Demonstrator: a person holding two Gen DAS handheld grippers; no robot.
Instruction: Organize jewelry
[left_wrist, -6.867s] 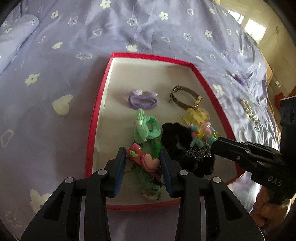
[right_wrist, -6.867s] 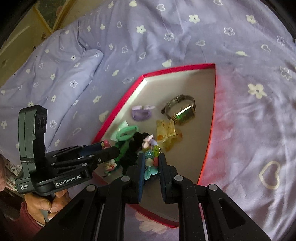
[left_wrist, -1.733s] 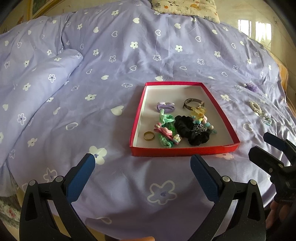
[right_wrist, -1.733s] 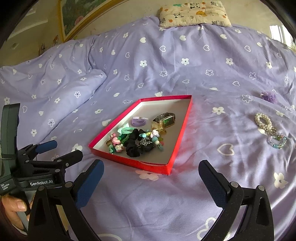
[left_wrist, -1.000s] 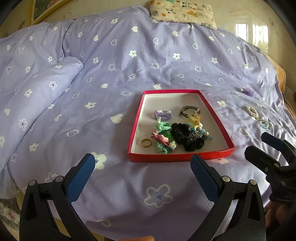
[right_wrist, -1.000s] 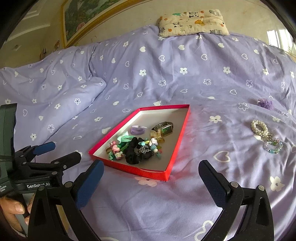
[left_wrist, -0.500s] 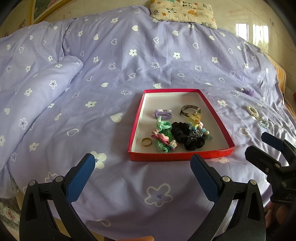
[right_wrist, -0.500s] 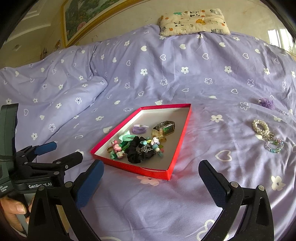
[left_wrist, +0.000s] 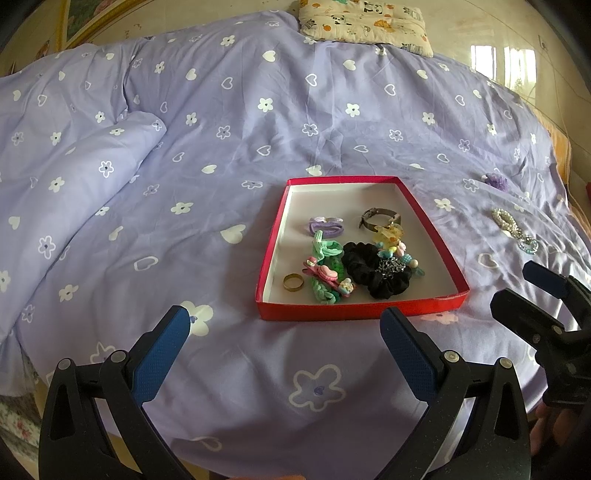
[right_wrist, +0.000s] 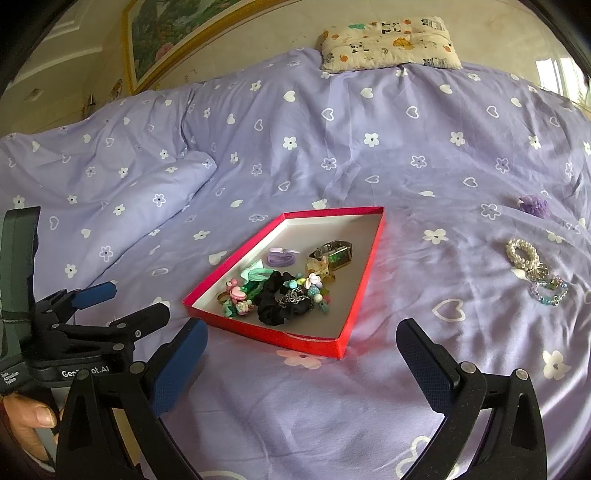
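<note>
A red tray (left_wrist: 369, 311) (right_wrist: 364, 275) lies on the purple bedspread. It holds a black scrunchie (left_wrist: 376, 273) (right_wrist: 280, 302), green and purple hair ties, a pink clip (left_wrist: 323, 273), a gold ring (left_wrist: 293, 282), a watch (left_wrist: 378, 218) (right_wrist: 334, 253), a yellow claw clip and a beaded bracelet. Outside it on the right lie a pearl bracelet (left_wrist: 504, 219) (right_wrist: 522, 254), a blue beaded bracelet (right_wrist: 548, 290) and a purple scrunchie (left_wrist: 496, 180) (right_wrist: 533, 205). My left gripper (left_wrist: 284, 339) (right_wrist: 118, 299) and right gripper (right_wrist: 301, 354) (left_wrist: 532, 284) both stand wide open and hold nothing, well back from the tray's near edge.
A folded purple duvet (left_wrist: 66, 177) bulges at the left. A patterned pillow (right_wrist: 388, 42) lies at the head of the bed under a framed picture (right_wrist: 173, 29). A hand (right_wrist: 27, 417) holds the left gripper's handle. The bed's edge is just below both grippers.
Since 6.9 s ago both grippers have let go of the pink clip and the beaded bracelet in the tray, opened wide and pulled back. Over the last second they barely move.
</note>
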